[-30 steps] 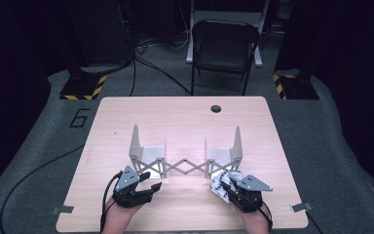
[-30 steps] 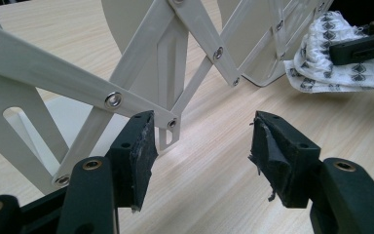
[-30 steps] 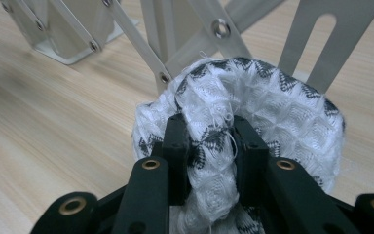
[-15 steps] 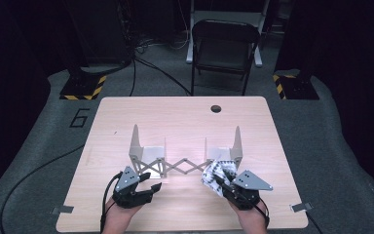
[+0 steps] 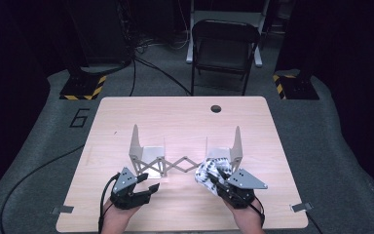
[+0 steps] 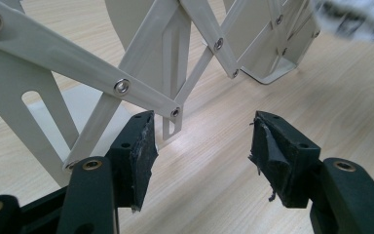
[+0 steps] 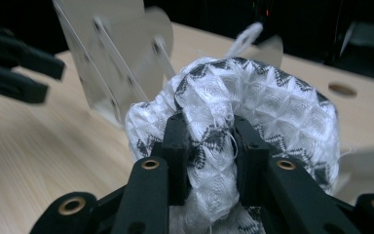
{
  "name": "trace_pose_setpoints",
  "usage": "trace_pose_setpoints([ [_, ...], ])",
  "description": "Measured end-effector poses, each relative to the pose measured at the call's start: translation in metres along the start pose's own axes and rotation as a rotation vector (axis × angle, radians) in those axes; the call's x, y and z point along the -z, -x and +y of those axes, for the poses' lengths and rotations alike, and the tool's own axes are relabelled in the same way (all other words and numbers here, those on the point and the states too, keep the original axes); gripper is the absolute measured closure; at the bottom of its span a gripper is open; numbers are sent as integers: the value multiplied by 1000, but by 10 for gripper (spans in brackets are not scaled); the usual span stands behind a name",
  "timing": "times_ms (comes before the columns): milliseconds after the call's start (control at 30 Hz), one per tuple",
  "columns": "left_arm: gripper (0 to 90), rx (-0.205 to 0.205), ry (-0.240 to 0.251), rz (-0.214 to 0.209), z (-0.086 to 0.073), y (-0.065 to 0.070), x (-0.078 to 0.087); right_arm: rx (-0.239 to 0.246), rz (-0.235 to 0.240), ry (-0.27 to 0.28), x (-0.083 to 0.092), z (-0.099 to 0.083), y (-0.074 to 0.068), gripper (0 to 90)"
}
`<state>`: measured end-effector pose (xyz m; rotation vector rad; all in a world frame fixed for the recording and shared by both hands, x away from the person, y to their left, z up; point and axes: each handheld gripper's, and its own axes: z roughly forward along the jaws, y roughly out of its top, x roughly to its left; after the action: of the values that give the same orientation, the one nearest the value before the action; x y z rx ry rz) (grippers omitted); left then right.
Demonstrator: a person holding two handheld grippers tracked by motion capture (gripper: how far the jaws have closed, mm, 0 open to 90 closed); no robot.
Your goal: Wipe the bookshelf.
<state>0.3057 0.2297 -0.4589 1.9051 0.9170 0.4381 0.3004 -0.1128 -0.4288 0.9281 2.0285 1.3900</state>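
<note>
While the right gripper (image 7: 209,141) pinches a bunched white cloth with a black zigzag pattern (image 7: 253,107) between its jaws, the bundle hangs just in front of the right end of the expandable rack (image 5: 185,158), near the table's front edge. That rack is a pale metal piece: two upright end plates, each with a small flat shelf at its foot, joined by a scissor lattice. Both shelves look bare; the cloth (image 5: 213,170) overlaps the front of the right one in the high view, but whether it touches the shelf I cannot tell.

Close by the rack's left end, the left gripper (image 6: 202,146) has its jaws spread with nothing between them, its worn black pads (image 6: 143,156) pointing at the lattice just ahead. In the high view this gripper (image 5: 148,185) sits low over the table, well apart from the other.

A light wooden table (image 5: 175,117) carries all of this, with a round hole (image 5: 216,108) near its far edge. Grey carpet (image 5: 341,161) surrounds it, marked with a "6" (image 5: 80,118) at the left. Beyond stand a dark folding chair (image 5: 223,53), two black stand bases with yellow-and-black striped edges (image 5: 84,87), and trailing cables (image 5: 151,68).
</note>
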Motion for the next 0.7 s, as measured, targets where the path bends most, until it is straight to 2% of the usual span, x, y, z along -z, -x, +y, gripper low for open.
trace_pose_setpoints([
  [33, 415, -7, -1, 0, 0, 0, 1, 3, 4, 13, 1, 3, -2, 714],
  [100, 415, 12, 4, 5, -1, 1, 1, 16, 8, -1, -4, 2, -3, 713],
  [167, 415, 4, -1, 4, -2, 0, 3, -1, 19, -40, -14, -8, -1, 714],
  [200, 415, 15, -1, 4, -2, 0, 3, -18, 20, -63, -19, -15, 0, 714],
  [233, 415, 4, -2, 8, -3, -1, 4, -26, 24, -90, -24, -22, 1, 714],
  [267, 415, 13, -1, 9, -3, -1, 4, -34, 24, -113, -28, -29, 1, 714],
  [367, 415, 19, -2, 10, -4, -1, 5, -30, 15, -182, -40, -47, 4, 714],
  [400, 415, 5, -5, 13, -4, -2, 5, -38, 17, -196, -42, -49, 5, 714],
  [500, 415, 20, -5, 14, -5, 0, 6, -32, 21, -180, -41, -44, 5, 713],
  [600, 415, 9, -15, 12, -5, -1, 7, -28, 40, -113, -31, -24, 0, 713],
  [700, 415, 11, -4, 21, -5, 0, 6, 16, 44, -29, -21, -2, -9, 713],
])
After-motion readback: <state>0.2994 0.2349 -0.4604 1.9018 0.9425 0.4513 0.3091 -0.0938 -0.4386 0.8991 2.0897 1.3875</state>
